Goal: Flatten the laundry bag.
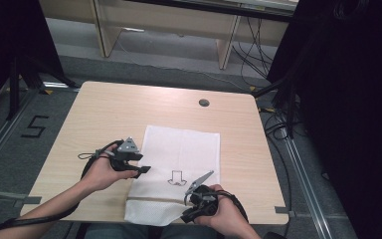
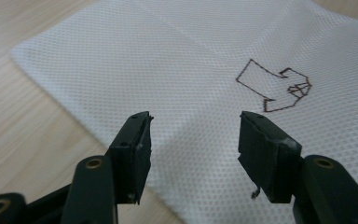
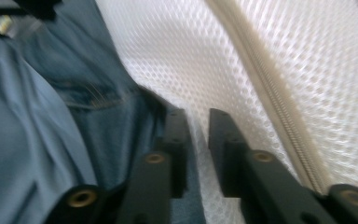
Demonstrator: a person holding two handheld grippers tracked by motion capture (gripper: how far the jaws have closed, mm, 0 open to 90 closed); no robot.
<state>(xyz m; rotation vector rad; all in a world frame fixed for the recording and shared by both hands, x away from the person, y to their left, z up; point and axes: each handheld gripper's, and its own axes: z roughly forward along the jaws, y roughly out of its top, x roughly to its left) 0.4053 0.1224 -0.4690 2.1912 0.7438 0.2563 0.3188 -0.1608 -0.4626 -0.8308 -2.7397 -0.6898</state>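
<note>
Down at the bottom edge of the high view, the right gripper (image 1: 195,201) sits low over the near hem of the white mesh laundry bag (image 1: 179,164), where the fabric spills off the front of the wooden table (image 1: 99,119) toward the person's lap. In the right gripper view its jaws stand a narrow gap apart with a fold of mesh (image 3: 200,126) running up between them; the picture is blurred, so whether the pads actually pinch that fold cannot be told. The zipper (image 3: 279,116) runs diagonally just to the right of the jaws, and blue denim (image 3: 51,116) fills the left of that frame.

The risk here: that overhanging hem could slide further off the edge if the gripper lets go or tugs downward, dragging the whole bag with it. A jaw could also snag the open weave or catch the zipper.

Further in, at centre-left of the high view, the left gripper (image 1: 142,169) hovers at the bag's left edge, jaws wide apart and gripping nothing. In the left gripper view the mesh lies just beyond its tips, with the drawn arrow mark (image 2: 275,86) in the upper right.
</note>
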